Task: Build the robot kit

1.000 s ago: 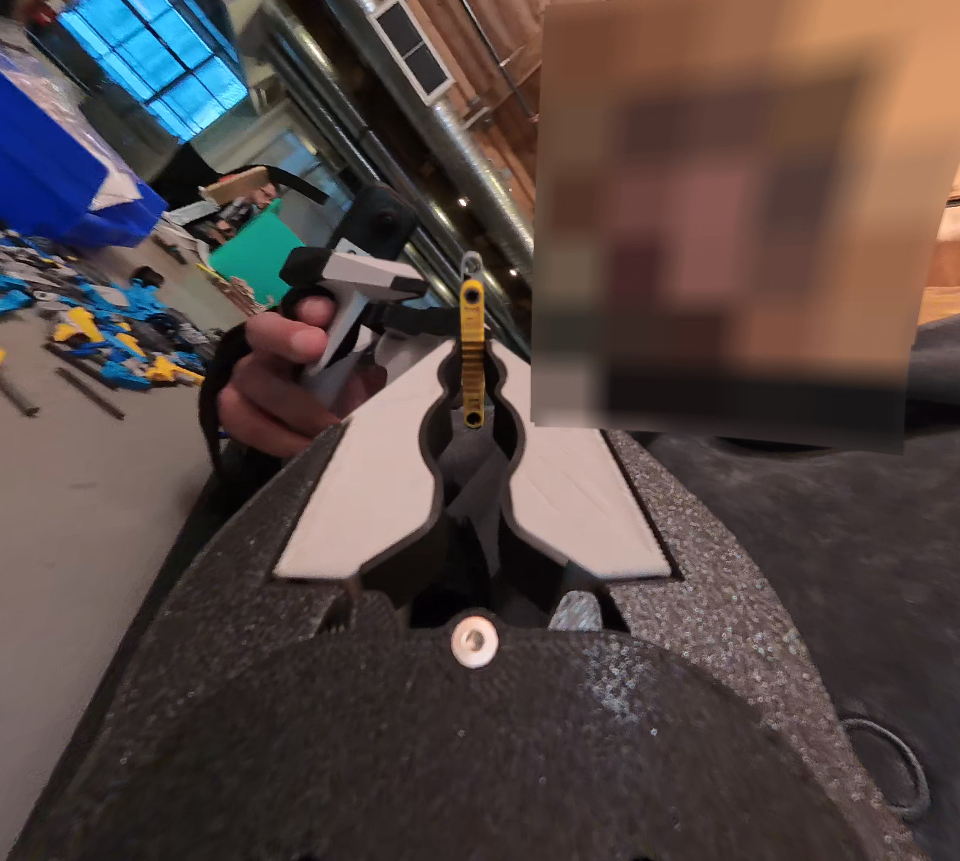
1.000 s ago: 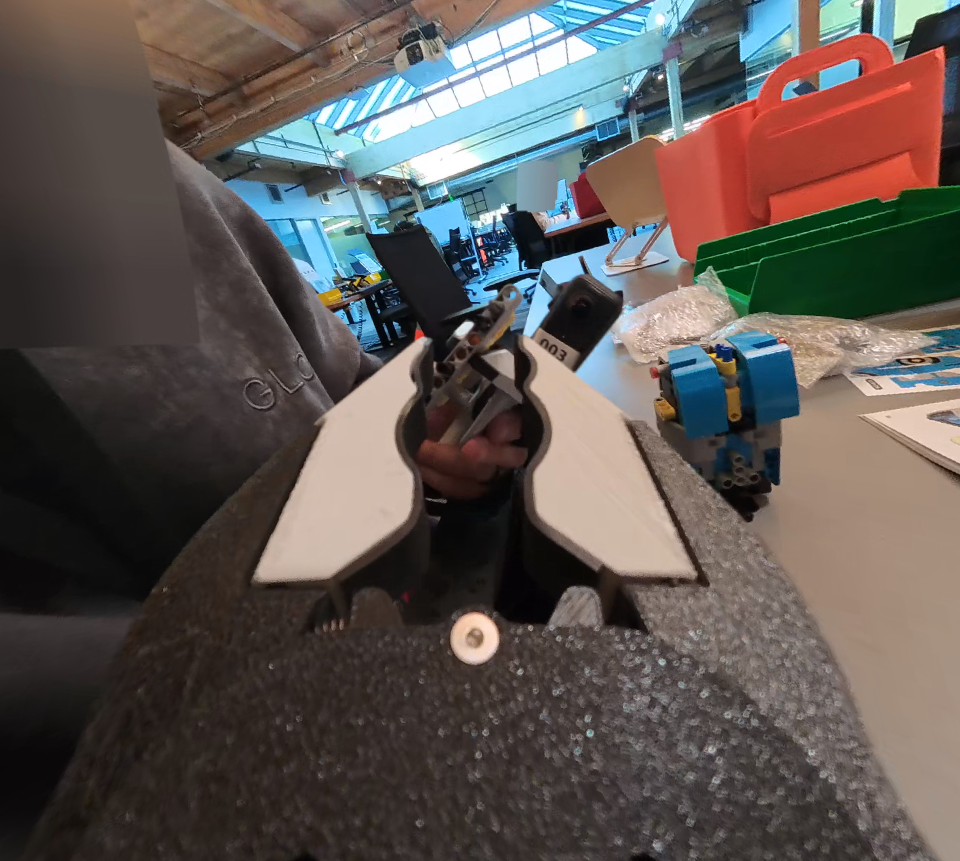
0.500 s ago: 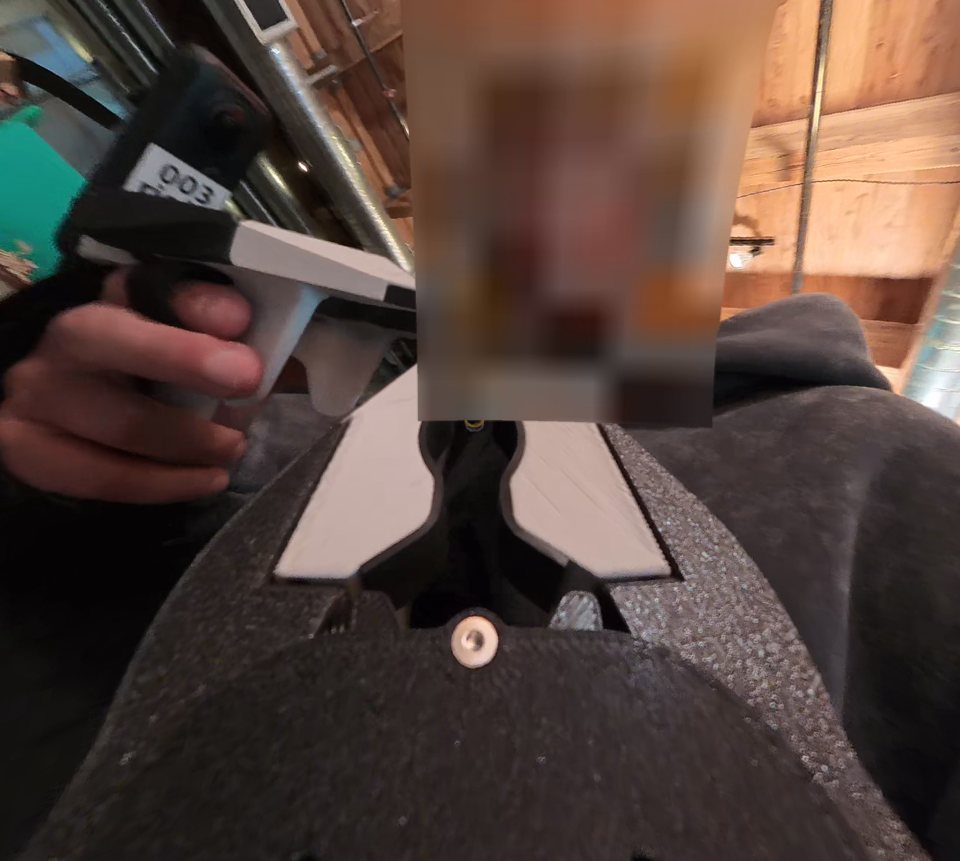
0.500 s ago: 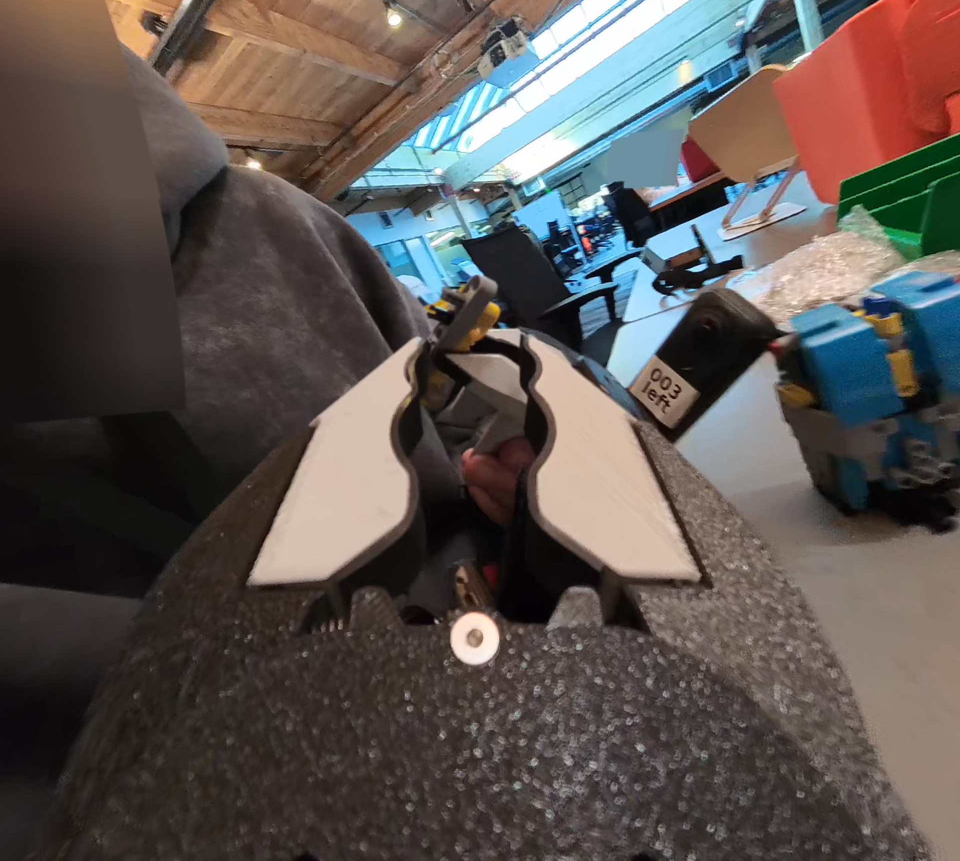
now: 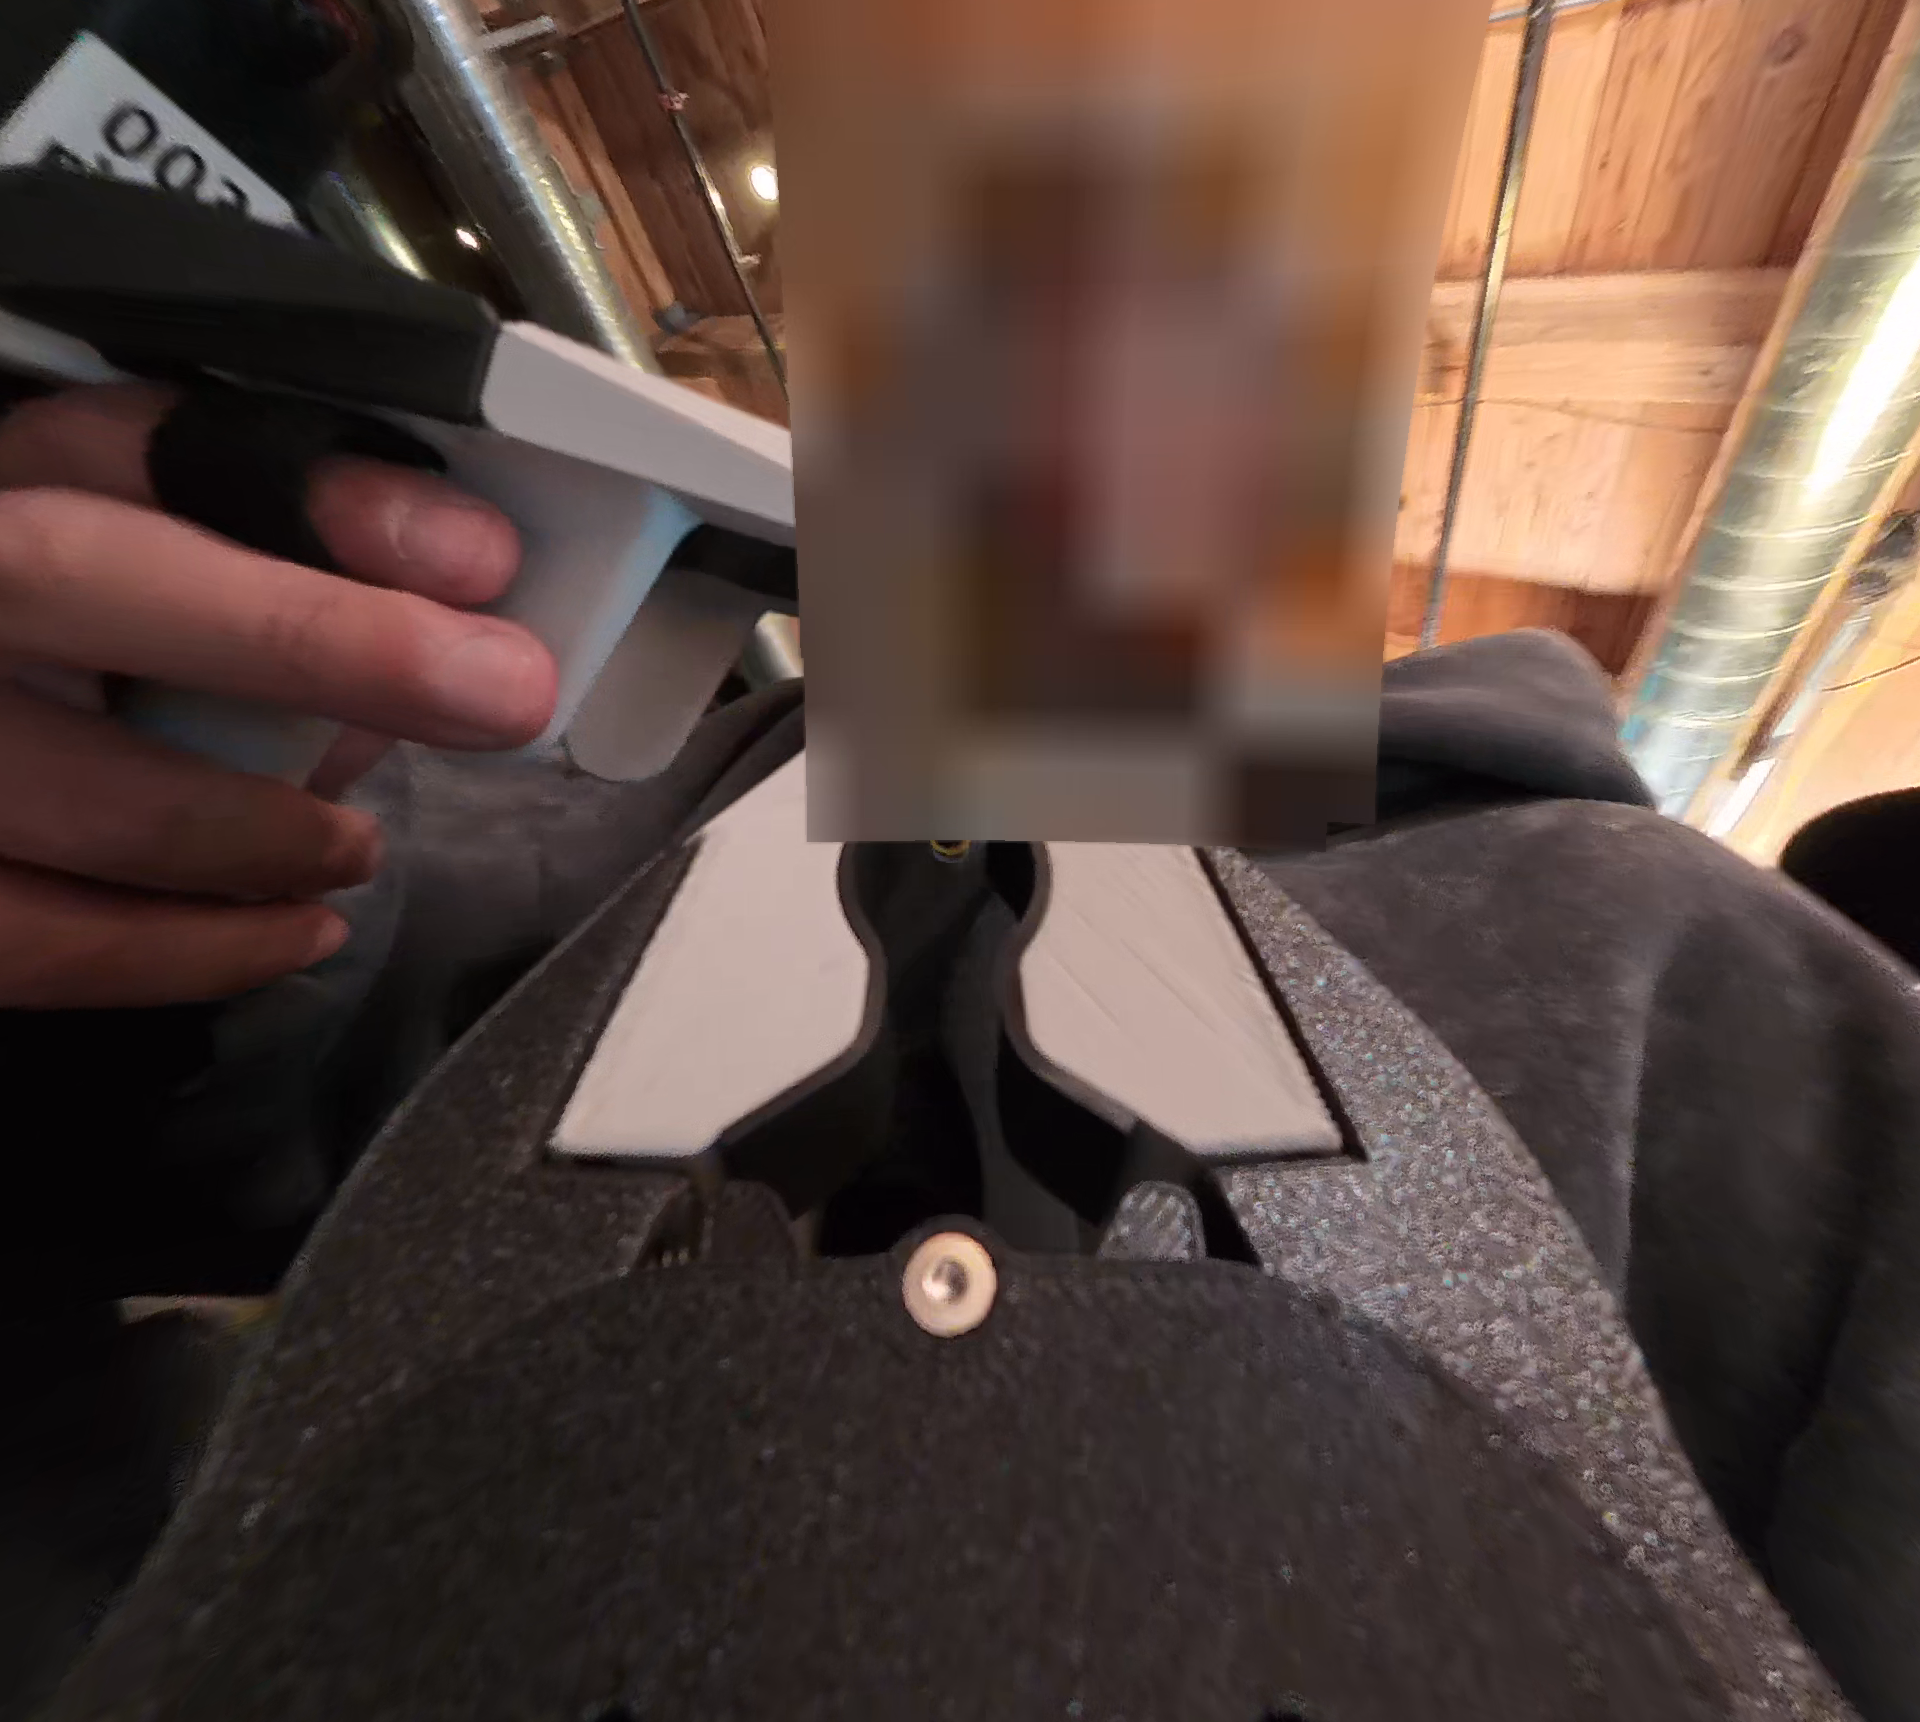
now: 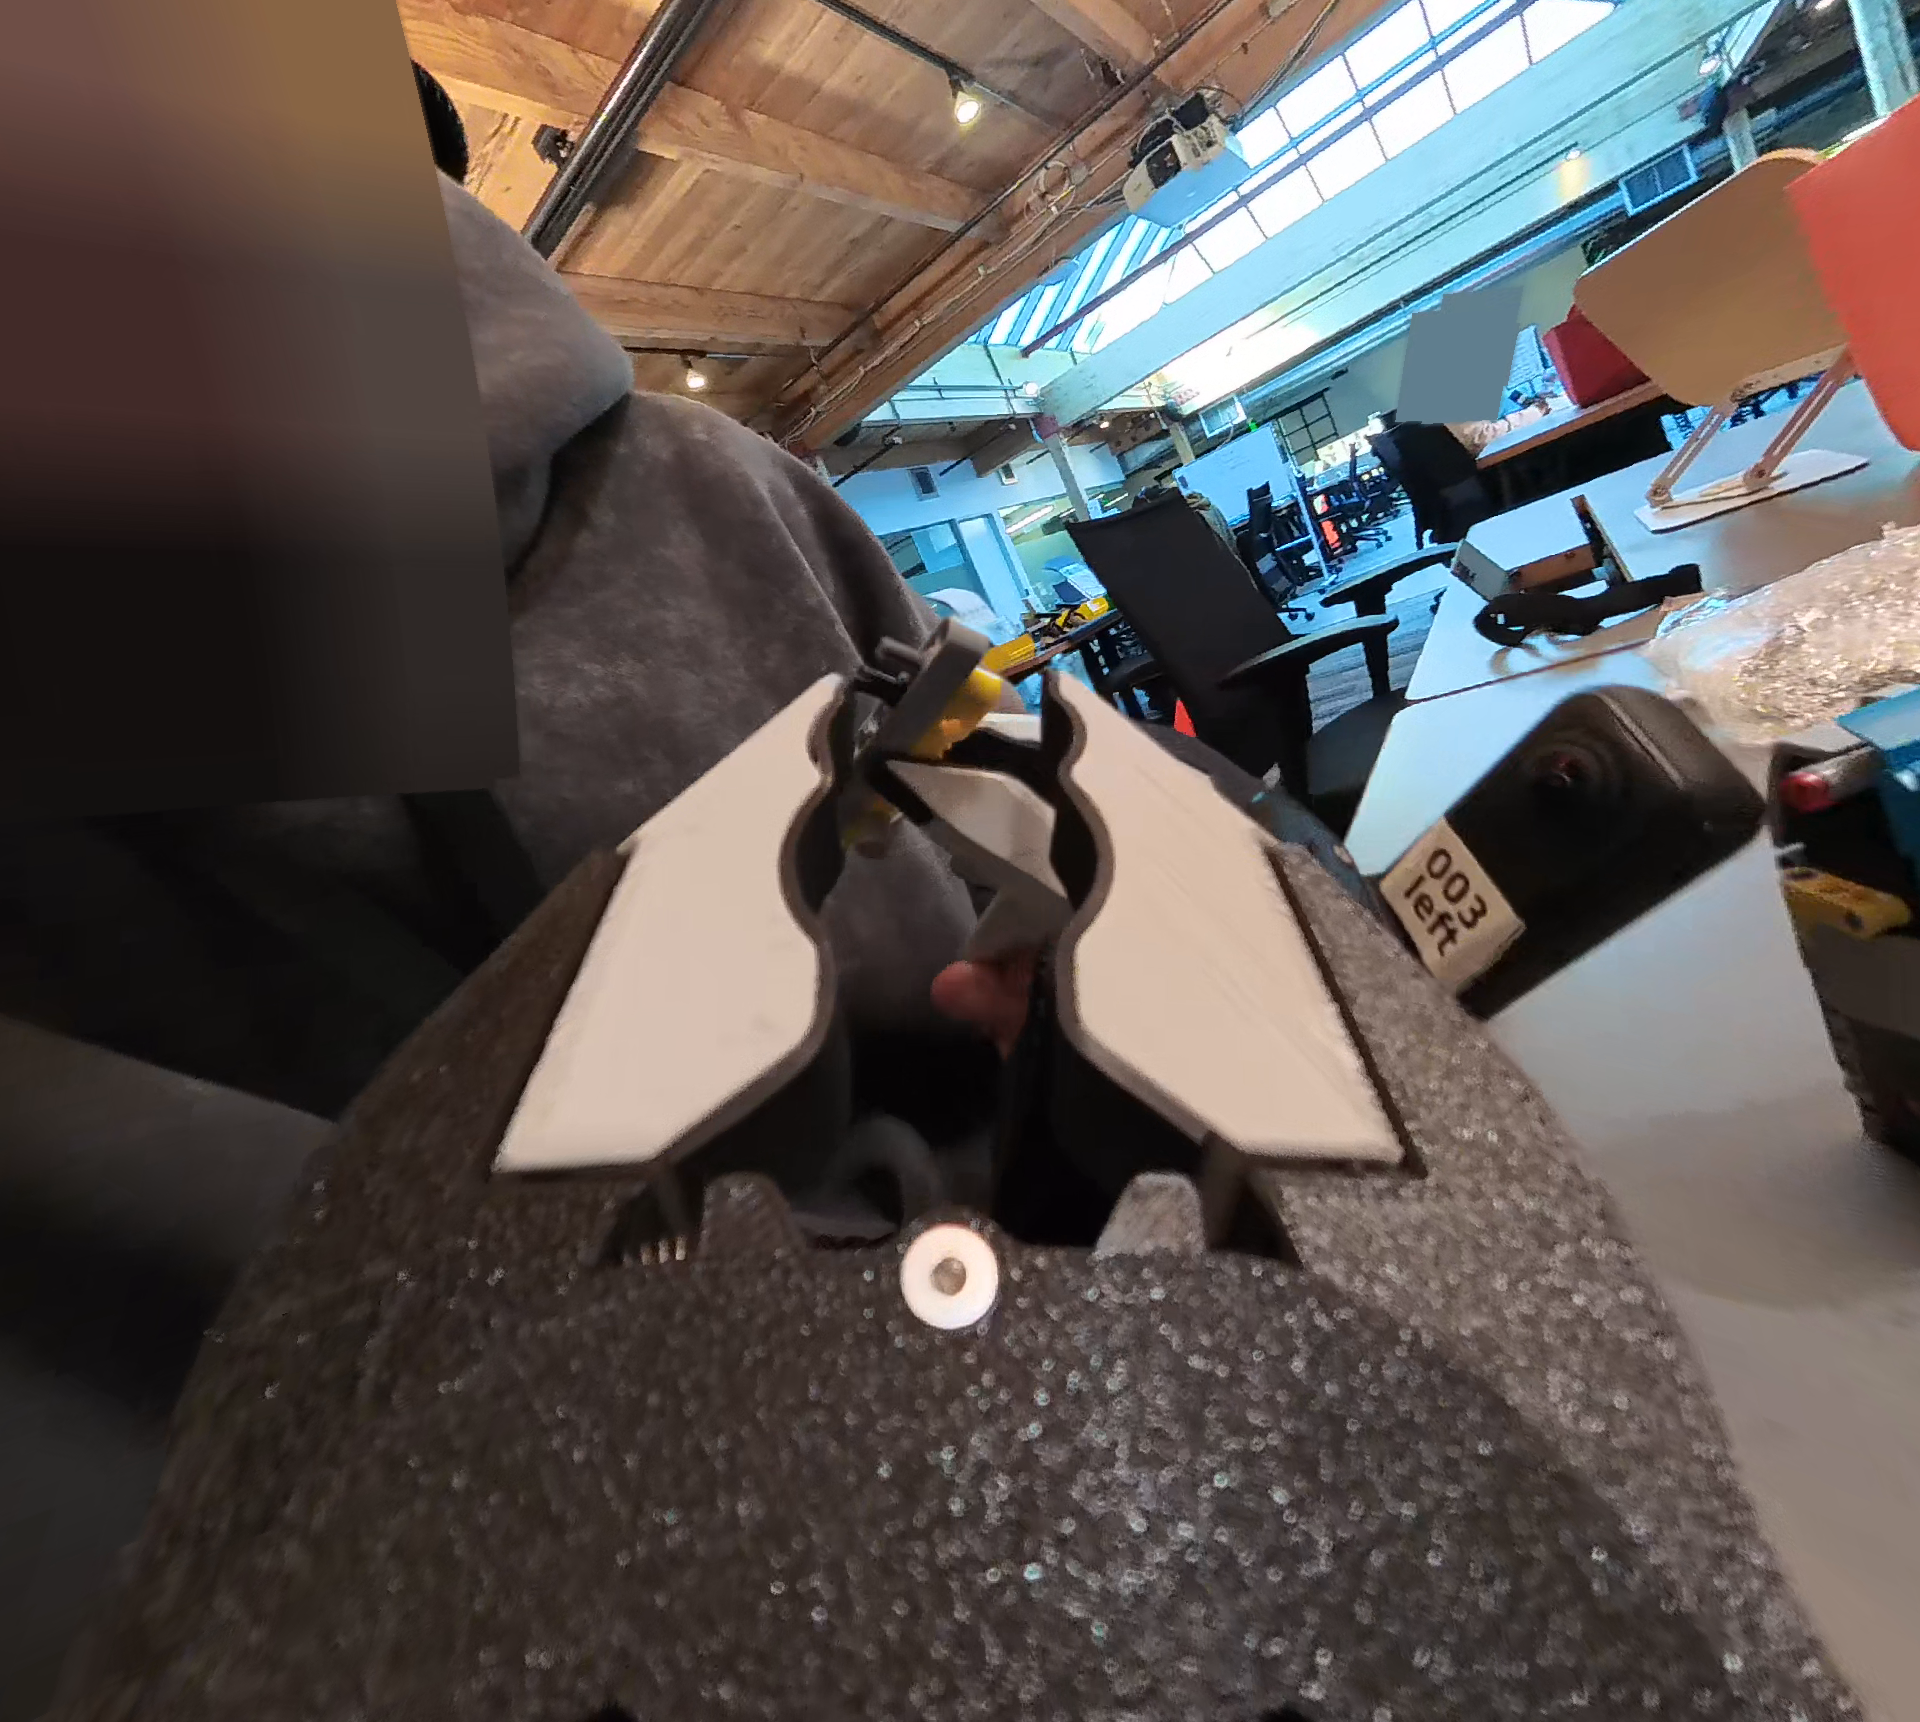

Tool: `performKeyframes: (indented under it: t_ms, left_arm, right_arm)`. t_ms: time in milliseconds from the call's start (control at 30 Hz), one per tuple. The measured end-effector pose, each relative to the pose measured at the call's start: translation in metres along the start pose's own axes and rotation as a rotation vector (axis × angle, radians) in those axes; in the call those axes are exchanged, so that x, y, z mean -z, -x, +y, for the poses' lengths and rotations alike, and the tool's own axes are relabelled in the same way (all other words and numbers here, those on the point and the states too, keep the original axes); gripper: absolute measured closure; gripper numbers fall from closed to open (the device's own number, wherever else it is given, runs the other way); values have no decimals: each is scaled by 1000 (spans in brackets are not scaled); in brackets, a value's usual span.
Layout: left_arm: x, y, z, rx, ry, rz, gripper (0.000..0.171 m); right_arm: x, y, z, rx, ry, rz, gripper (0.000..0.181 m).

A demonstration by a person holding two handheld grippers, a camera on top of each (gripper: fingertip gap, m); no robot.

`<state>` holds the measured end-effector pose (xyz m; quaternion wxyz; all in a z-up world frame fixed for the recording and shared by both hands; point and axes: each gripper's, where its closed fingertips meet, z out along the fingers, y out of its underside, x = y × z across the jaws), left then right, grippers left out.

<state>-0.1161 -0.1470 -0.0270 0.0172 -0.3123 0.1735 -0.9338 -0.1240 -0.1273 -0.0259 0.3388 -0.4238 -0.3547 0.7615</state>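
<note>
1. Since a second ago, both grippers have swung up off the table and tipped toward the person's dark grey hoodie (image 5: pixel 1558 997); the yellow toothed bar that showed plainly in the left wrist view is now almost wholly behind the blurred patch.
2. Far left in the left wrist view, a hand (image 5: pixel 208 685) grips the right gripper's white handle, its black camera above.
3. Left gripper (image 5: pixel 940 851): its jaws stand close together, and only a sliver of the yellow bar (image 5: pixel 943 849) shows at the tips; whether they clamp it I cannot tell from that view.
4. Right gripper (image 6: pixel 945 706): its jaws are nearly closed on a small grey piece (image 6: pixel 940 670) that juts up and leftward past the tips.
5. The yellow bar (image 6: pixel 961 706) touches or lies just behind the grey piece, held up by the left gripper's white finger (image 6: pixel 987 799), which reaches in from the lower right.
6. Rightward lie the left camera (image 6: pixel 1579 831) and white table (image 6: pixel 1662 1101).
</note>
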Motion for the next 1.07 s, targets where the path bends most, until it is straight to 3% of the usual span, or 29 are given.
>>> performKeyframes:
  t_ms: [133,233,300,533,867,1067]
  left_arm:
    - [-1,-10,2,216,-45,182,166]
    - [-10,-13,11,266,-27,240,166]
    - [-14,-15,13,316,-37,284,166]
    - [-23,-6,23,385,-23,268,166]
    - [-16,-3,10,399,-91,218,165]
    - [-12,2,1,453,-151,211,166]
  right_arm:
    - [-2,6,2,24,7,-29,158]
    - [-1,16,1,33,-3,-82,166]
    - [-1,22,-1,33,-15,-116,163]
    - [0,42,-4,150,-60,-202,164]
    - [3,33,-9,425,-14,-25,166]
    - [8,26,-11,436,17,28,166]
